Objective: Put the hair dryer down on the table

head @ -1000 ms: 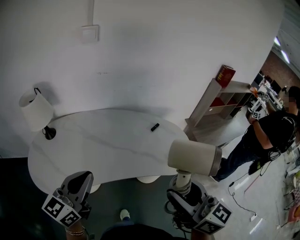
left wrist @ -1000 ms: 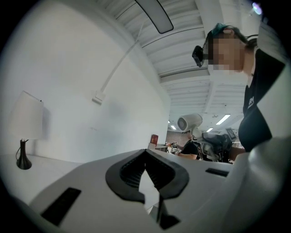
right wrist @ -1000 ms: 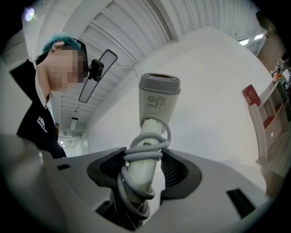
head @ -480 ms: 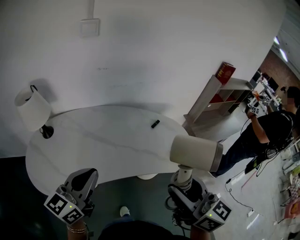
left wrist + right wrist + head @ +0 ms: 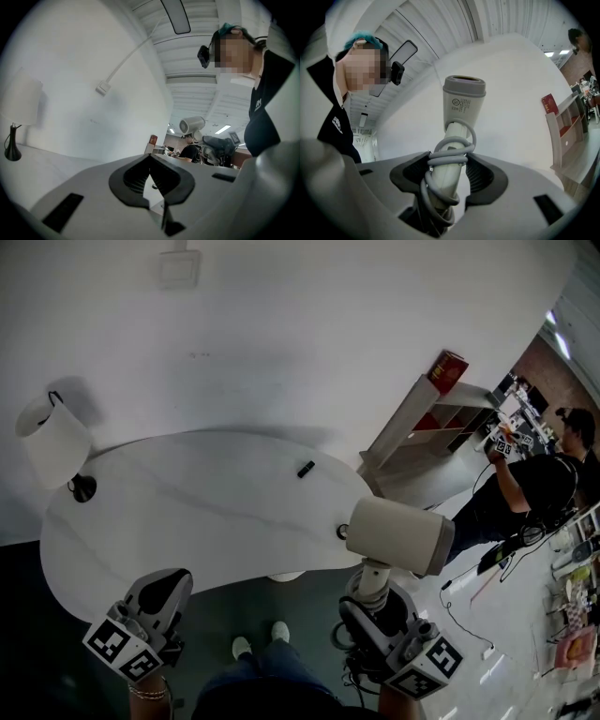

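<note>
The hair dryer (image 5: 398, 536) is held up off the table, clamped by its handle in the right gripper (image 5: 373, 604), at about 4 o'clock in the head view. In the right gripper view the jaws are seen pressed on either side of the pale handle of the hair dryer (image 5: 458, 123), around which the grey cord (image 5: 449, 157) is wound in several loops. The handle's long axis runs up and away from the right gripper (image 5: 448, 174) towards 12 o'clock. The barrel is set across the top of the handle. In the head view the barrel's long axis is laid roughly from 9 to 3 o'clock, with the darker-ringed end turned towards 3 o'clock. Which end is the outlet cannot be told.

The barrel is seen over the edge of the white oval table (image 5: 187, 512), at the table's 4 o'clock side. A small black object (image 5: 306, 469) is lying on the tabletop towards 1 o'clock, well apart from the dryer. A white-shaded lamp (image 5: 52, 439) is placed at the table's 9 o'clock end.

The left gripper (image 5: 167, 589) is held at 7 o'clock, near the table edge. In its own view the left gripper (image 5: 151, 172) is seen with its jaw tips brought together and nothing between them.
</note>
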### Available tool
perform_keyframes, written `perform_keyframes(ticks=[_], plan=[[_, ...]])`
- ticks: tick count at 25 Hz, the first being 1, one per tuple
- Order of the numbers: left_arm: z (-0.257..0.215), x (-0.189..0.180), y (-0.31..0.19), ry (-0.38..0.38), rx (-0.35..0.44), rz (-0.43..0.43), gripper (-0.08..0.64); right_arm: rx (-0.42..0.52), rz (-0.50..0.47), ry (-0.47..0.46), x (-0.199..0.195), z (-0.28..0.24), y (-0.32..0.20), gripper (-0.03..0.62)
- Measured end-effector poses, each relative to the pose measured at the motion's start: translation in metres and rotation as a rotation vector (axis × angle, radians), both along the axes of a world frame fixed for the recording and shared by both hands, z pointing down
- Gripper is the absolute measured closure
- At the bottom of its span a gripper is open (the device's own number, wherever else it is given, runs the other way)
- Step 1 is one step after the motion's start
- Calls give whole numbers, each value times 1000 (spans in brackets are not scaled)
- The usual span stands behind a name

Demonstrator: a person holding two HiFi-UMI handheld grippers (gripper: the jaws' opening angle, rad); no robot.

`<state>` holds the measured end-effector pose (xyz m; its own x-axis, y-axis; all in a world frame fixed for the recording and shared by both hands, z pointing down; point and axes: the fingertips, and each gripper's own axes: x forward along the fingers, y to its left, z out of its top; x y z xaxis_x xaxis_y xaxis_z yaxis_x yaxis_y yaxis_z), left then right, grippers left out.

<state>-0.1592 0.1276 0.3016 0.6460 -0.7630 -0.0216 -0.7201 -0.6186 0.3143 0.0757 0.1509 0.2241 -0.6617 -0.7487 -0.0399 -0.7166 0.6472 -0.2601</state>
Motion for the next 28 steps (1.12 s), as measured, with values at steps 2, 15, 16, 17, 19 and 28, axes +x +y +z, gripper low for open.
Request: perform_keyframes(ticks=[2,15,16,17,19,28], plan=[[3,1,-1,6,-6,1,552,-4,12,0,3,-1,-1,337],[15,-1,-11,4,-40,0,552,-54,9,-37,0,14,-26,337],[15,-2,-13,1,-40,-2,552,-62,7,-51,-2,12,-29,337],[15,-2,-16,-1,-39,-6,552,-67,3,-58,-3,11,-32,337],[14,0,-21,-3,-38,-10,552,-61,-10,-44,-1,16,-36,337],[10,13,-54,-6,-31,-5,552,-73,-47,-45,2,28,-69,337]])
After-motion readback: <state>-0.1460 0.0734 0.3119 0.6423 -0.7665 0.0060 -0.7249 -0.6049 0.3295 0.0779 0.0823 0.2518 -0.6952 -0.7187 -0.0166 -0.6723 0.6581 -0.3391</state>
